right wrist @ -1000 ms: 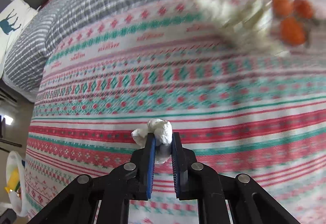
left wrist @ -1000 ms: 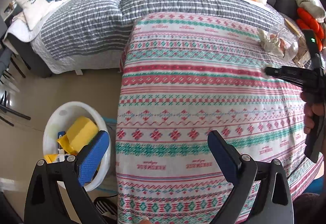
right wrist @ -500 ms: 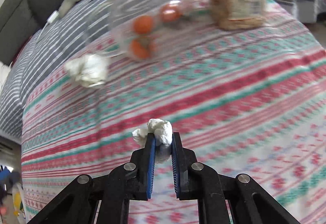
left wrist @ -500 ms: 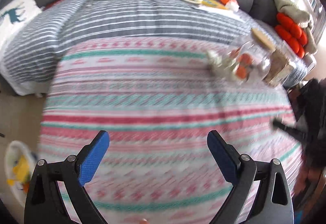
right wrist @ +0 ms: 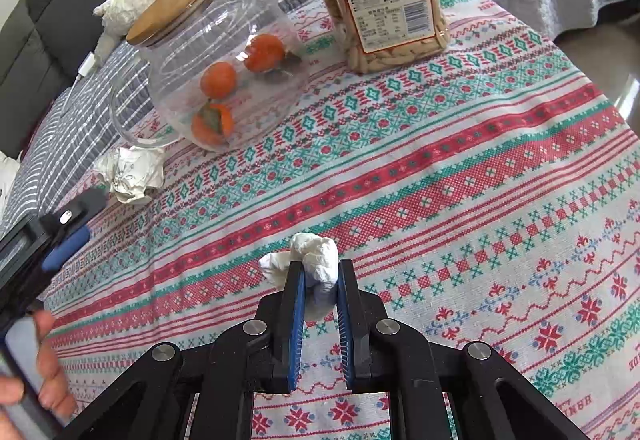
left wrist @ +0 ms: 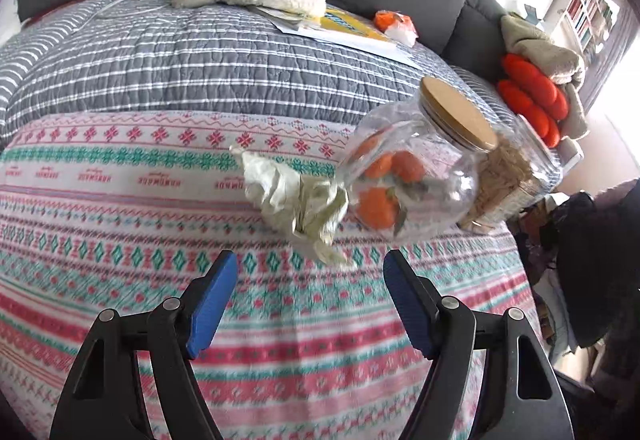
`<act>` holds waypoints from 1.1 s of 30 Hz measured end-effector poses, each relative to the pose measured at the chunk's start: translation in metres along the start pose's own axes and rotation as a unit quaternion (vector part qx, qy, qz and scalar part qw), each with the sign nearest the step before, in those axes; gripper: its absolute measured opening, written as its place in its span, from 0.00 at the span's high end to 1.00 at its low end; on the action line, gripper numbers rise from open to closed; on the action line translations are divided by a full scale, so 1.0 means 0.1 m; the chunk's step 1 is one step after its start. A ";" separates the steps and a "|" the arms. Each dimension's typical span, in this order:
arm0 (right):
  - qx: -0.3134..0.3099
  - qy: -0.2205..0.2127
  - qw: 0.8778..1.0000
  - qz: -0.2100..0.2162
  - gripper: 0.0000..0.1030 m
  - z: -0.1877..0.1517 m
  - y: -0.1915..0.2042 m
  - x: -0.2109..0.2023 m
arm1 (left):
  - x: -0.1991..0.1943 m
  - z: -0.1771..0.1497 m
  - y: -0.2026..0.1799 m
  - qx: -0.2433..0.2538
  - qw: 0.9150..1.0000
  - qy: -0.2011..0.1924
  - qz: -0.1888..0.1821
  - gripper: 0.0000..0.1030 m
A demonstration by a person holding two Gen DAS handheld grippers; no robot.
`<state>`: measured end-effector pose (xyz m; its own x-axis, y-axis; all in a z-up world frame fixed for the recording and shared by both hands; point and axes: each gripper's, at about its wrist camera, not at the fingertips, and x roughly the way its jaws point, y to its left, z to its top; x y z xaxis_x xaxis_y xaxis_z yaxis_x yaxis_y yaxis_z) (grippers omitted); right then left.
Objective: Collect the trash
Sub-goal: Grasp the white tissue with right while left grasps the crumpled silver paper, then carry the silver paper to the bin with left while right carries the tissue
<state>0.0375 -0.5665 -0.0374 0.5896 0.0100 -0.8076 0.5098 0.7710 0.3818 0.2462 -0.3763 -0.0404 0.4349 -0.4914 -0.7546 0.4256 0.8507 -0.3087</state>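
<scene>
With a white tissue wad (right wrist: 316, 260) clenched in the right gripper (right wrist: 319, 280), the closing, empty left gripper (left wrist: 310, 272) is best centred over the crumpled paper (left wrist: 298, 199), seemingly touching the glass jar (left wrist: 416, 171), before being squeezed.

I'm seeing a small white tissue wad (right wrist: 316, 260) sitting pinched upright, while a larger crumpled paper ball (left wrist: 298, 201) is lying on the worktop (right wrist: 480, 199) near its far edge.
</scene>
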 end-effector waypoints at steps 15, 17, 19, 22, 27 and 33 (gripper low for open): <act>0.000 -0.008 1.000 0.007 0.87 0.00 0.08 -0.14 | -0.13 -0.05 0.26 0.004 1.000 0.028 0.004 0.90; -0.004 -0.010 1.000 0.010 0.87 -0.01 0.13 -0.19 | -0.30 -0.11 0.30 0.012 0.999 0.030 0.006 0.90; -0.011 -0.015 1.000 0.017 0.87 -0.05 0.19 -0.26 | -0.46 -0.18 0.35 0.019 0.999 0.029 0.006 0.90; -0.022 -0.020 0.999 0.025 0.87 -0.11 0.31 -0.36 | -0.76 -0.28 0.45 0.029 0.999 0.025 0.007 0.90; -0.043 -0.021 0.998 0.032 0.87 -0.26 0.54 -0.51 | -1.19 -0.45 0.67 0.034 0.999 0.017 0.011 0.90; -0.069 -0.001 0.997 0.042 0.87 -0.51 0.90 -0.61 | -1.78 -0.71 1.06 0.034 0.999 0.005 0.020 0.90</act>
<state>0.0157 -0.4647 0.0230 0.6280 0.0781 -0.7743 0.3667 0.8478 0.3830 0.1577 -0.1861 0.0201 0.4449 -0.4555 -0.7711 0.4617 0.8544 -0.2383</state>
